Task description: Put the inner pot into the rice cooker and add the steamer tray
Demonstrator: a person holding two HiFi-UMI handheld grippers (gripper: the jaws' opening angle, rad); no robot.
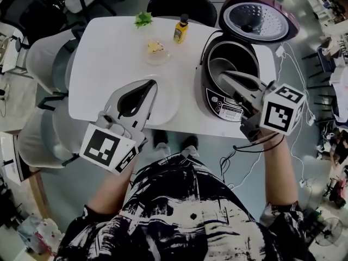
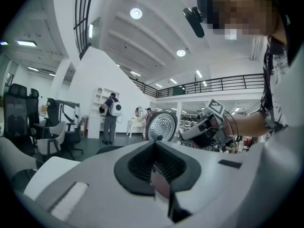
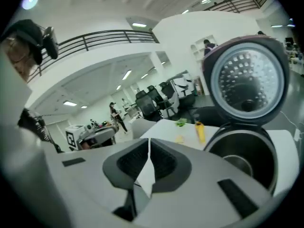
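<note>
The dark rice cooker [image 1: 217, 99] stands at the table's right end with its lid [image 1: 260, 22] swung up. The silver inner pot [image 1: 234, 58] sits inside it and also shows in the right gripper view [image 3: 244, 158]. My right gripper [image 1: 224, 75] hangs over the cooker's front rim, shut, with nothing between the jaws [image 3: 149, 140]. My left gripper [image 1: 151, 84] hovers over a round white tray or plate [image 1: 169, 106] near the table's front edge. Its jaws meet [image 2: 154, 144] and hold nothing.
At the back of the white table [image 1: 109, 53] are a green leafy bit [image 1: 143, 19], a yellow bottle [image 1: 180, 30] and a small glass bowl [image 1: 156, 49]. Chairs stand at the left and far sides. Cables hang off the table's right end.
</note>
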